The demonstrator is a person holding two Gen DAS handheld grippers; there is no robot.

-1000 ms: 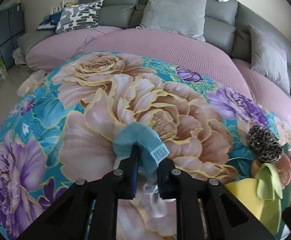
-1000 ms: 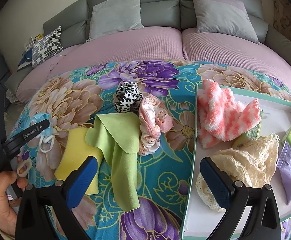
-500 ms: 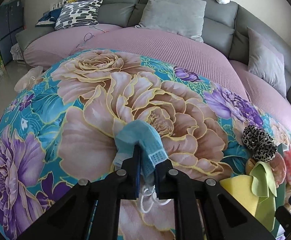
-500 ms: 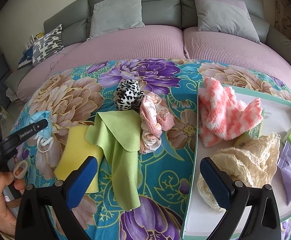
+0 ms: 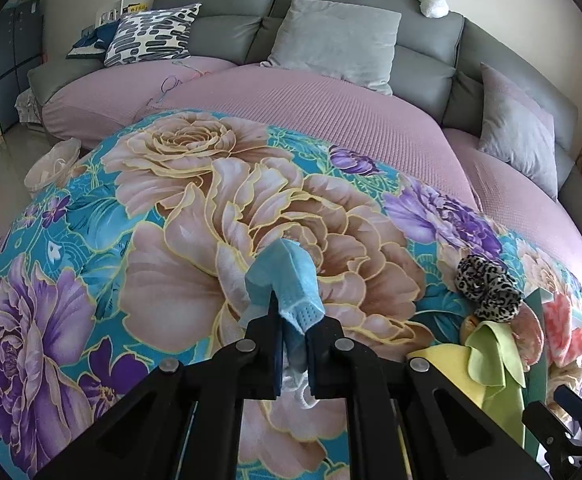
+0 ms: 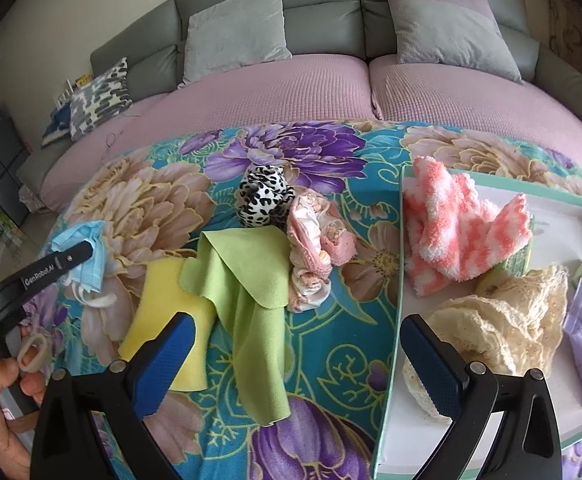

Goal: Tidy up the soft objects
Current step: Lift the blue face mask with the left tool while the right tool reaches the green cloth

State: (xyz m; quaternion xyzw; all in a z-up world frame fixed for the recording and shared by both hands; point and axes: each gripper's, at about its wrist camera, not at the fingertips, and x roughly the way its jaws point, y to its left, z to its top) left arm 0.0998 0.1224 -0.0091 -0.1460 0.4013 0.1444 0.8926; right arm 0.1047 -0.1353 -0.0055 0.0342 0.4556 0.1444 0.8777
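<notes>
Got my left gripper (image 5: 293,326) pinching the blue mask (image 5: 287,276) off the bench so it can go in the tray (image 6: 395,300) on the right, right gripper (image 6: 295,354) spread wide, empty.

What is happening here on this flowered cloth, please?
A person is sorting soft things with a hand-held tool in each hand. The left tool is shut on a blue face mask, held over the flowered cloth. The right tool is open and holds nothing. The green cloth, yellow cloth and leopard scrunchie lie loose, while the pink fluffy towel and cream lace are on the white tray.
</notes>
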